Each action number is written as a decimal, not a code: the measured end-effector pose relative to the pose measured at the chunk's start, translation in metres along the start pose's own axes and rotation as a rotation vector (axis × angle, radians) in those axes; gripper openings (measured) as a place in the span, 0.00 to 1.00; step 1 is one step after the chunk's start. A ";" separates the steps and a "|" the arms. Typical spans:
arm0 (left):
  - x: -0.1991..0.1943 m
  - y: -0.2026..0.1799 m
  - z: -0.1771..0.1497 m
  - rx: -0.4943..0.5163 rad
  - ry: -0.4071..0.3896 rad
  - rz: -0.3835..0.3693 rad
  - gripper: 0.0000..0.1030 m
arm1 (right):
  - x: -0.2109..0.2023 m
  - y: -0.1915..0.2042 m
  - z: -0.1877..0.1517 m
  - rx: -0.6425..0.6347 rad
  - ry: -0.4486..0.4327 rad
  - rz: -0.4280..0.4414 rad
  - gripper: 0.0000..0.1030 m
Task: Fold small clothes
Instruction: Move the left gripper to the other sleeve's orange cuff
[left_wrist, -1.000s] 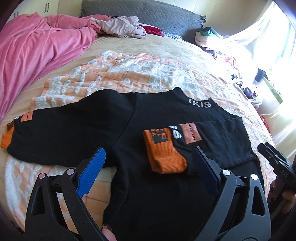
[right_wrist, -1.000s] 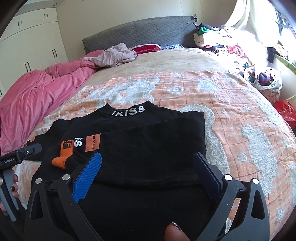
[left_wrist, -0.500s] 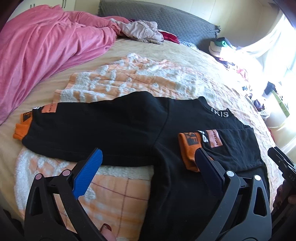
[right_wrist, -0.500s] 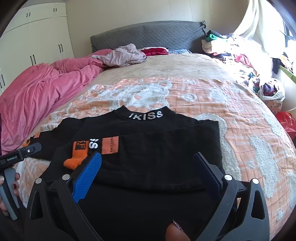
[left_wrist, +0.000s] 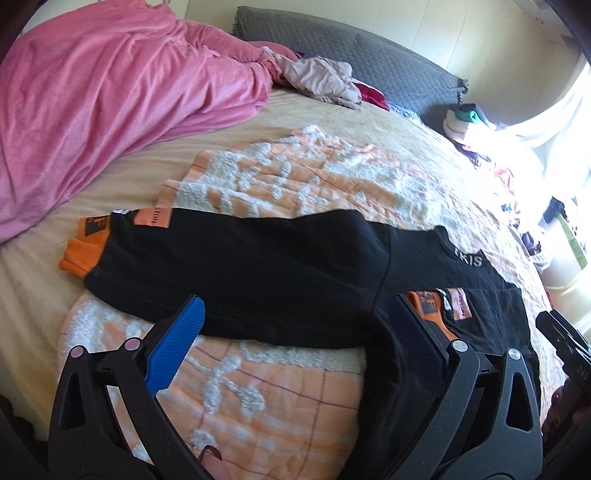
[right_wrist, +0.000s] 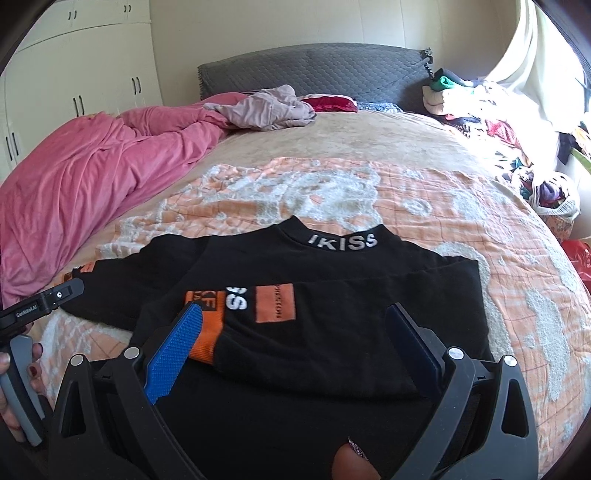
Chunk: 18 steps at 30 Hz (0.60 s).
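Observation:
A black long-sleeved top (left_wrist: 280, 266) with orange cuffs and an "IKISS" collar lies flat on the bed. Its right sleeve (right_wrist: 332, 325) is folded across the body, orange cuff (right_wrist: 207, 325) toward the left. Its left sleeve (left_wrist: 221, 258) stretches straight out, ending in an orange cuff (left_wrist: 86, 247). My left gripper (left_wrist: 295, 343) is open and empty, hovering above the lower edge of the outstretched sleeve. My right gripper (right_wrist: 295, 343) is open and empty above the folded sleeve. The left gripper's handle shows in the right wrist view (right_wrist: 40, 302).
An orange-and-white patterned blanket (right_wrist: 369, 192) lies under the top. A pink duvet (left_wrist: 92, 103) is heaped on the left. Loose clothes (right_wrist: 266, 107) lie by the grey headboard (right_wrist: 314, 70). Piles of laundry (right_wrist: 498, 129) fill the right side.
My left gripper has swung left, from above the folded orange cuff to above the outstretched left sleeve. The right gripper has drawn back slightly. The top has not moved.

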<state>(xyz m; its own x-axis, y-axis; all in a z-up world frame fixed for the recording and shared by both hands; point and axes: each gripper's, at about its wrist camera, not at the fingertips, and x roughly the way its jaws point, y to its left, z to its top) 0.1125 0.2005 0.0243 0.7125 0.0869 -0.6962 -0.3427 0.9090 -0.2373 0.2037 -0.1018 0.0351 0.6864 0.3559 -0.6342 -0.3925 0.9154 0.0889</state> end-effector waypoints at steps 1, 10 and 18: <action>-0.001 0.004 0.001 -0.007 -0.004 0.007 0.91 | 0.001 0.004 0.002 -0.006 0.000 0.002 0.96; -0.010 0.039 0.007 -0.084 -0.035 0.039 0.91 | 0.008 0.041 0.011 -0.056 -0.001 0.030 0.96; -0.010 0.074 0.012 -0.151 -0.050 0.103 0.91 | 0.020 0.074 0.014 -0.100 0.009 0.067 0.96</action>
<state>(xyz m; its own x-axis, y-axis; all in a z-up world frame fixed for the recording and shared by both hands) 0.0867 0.2719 0.0217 0.6972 0.2000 -0.6884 -0.5010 0.8228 -0.2684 0.1964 -0.0241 0.0396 0.6513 0.4136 -0.6363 -0.4965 0.8663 0.0549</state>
